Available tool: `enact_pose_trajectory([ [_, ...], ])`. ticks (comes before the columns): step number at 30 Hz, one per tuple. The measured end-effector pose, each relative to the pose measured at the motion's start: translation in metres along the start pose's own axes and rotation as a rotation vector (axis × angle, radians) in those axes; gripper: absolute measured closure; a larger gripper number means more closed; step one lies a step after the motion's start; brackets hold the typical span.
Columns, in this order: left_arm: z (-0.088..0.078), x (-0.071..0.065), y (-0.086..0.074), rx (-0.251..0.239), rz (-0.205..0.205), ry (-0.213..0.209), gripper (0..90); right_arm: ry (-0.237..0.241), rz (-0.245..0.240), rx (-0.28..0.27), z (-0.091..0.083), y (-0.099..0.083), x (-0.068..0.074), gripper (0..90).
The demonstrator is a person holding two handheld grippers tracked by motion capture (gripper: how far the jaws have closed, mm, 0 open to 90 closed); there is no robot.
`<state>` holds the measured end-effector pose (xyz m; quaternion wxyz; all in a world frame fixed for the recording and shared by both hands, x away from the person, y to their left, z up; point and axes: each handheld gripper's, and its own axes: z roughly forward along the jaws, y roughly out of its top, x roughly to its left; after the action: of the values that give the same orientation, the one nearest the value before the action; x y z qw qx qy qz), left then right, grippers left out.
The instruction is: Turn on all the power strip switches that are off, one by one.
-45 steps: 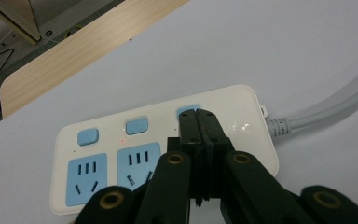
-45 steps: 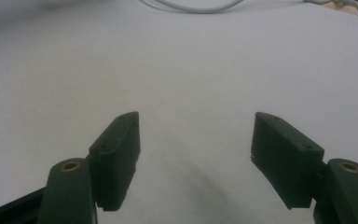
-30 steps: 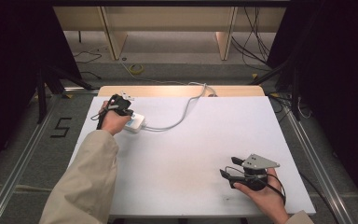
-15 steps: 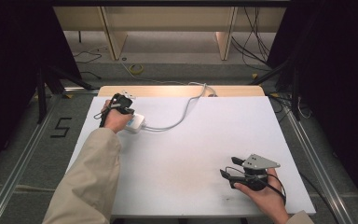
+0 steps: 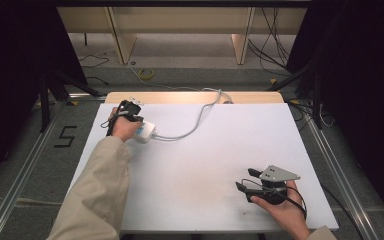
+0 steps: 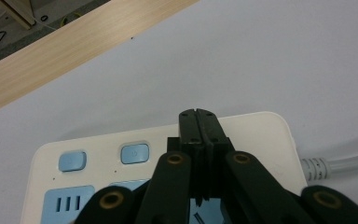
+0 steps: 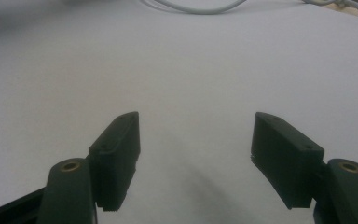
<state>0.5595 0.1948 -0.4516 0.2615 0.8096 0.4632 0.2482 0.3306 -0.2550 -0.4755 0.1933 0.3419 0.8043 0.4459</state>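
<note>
A white power strip [image 5: 146, 132] with pale blue sockets and two blue buttons [image 6: 134, 152] lies at the table's far left. My left gripper [image 6: 199, 115] is shut, its jaws pressed together with nothing between them, the tips just over the strip's top face [image 6: 256, 135] beside the right-hand button. In the high view a hand holds that gripper [image 5: 130, 114] at the strip's left end. My right gripper [image 5: 245, 179] rests near the front right of the table. It is open [image 7: 196, 158], with bare white table between its jaws.
The strip's white cable [image 5: 195, 122] curves across the table to the far wooden edge [image 5: 180, 97] and drops off it. The white tabletop [image 5: 220, 150] is bare between the two hands. Dark stands and loose cables flank the table on the floor.
</note>
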Motion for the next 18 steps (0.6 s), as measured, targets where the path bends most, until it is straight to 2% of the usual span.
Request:
enact_pose_trajectory([
  [18, 0.0042, -0.001, -0.0004, 0.009, -0.002, -0.007, 89.8, 0.002, -0.002, 0.003, -0.0001, -0.0001, 0.0004, 33.5],
])
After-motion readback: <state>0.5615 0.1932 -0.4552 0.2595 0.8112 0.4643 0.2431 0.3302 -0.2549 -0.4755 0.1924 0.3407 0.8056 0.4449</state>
